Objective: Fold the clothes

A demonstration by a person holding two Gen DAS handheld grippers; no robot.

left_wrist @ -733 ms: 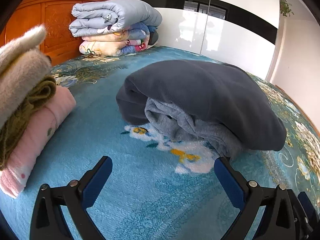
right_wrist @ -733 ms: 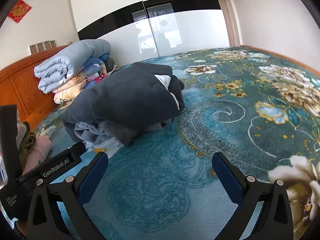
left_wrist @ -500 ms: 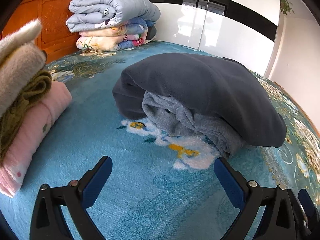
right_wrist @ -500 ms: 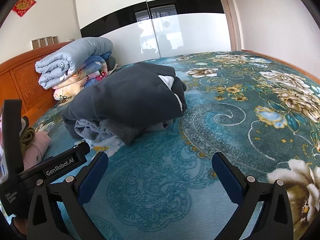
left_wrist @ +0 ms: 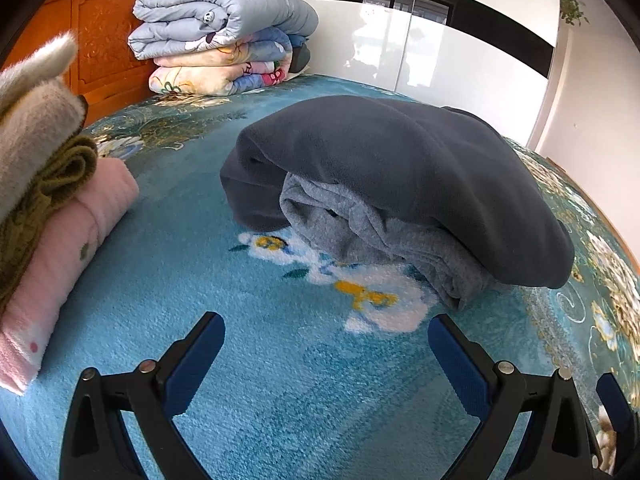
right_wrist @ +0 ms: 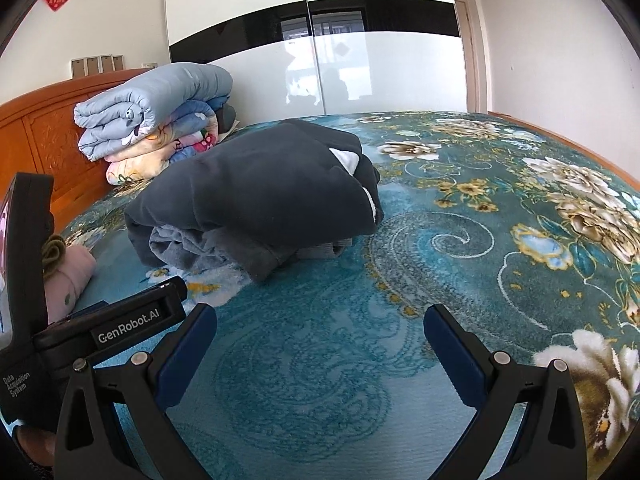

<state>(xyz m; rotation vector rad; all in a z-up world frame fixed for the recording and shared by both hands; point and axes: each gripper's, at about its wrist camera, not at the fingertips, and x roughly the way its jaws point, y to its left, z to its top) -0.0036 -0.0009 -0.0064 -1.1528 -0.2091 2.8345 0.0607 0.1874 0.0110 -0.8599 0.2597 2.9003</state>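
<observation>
A dark grey fleece garment (left_wrist: 400, 168) lies folded into a thick bundle on the blue floral bedspread (left_wrist: 280, 360), with its lighter grey inside showing at the near edge. It also shows in the right wrist view (right_wrist: 260, 196). My left gripper (left_wrist: 326, 330) is open and empty, low over the bedspread a short way in front of the bundle. My right gripper (right_wrist: 320, 324) is open and empty, also short of the bundle. The left gripper's body (right_wrist: 132, 324) shows at the left of the right wrist view.
A stack of folded clothes (left_wrist: 60, 208), pink, olive and beige, sits at the left. Folded quilts (left_wrist: 216, 36) are piled against the wooden headboard (left_wrist: 96, 44). A glossy wardrobe (right_wrist: 360, 60) stands behind the bed.
Both grippers have tilted and drawn back slightly, so the bundle sits a little farther and the room shows higher. Both stay open. The garment has not moved.
</observation>
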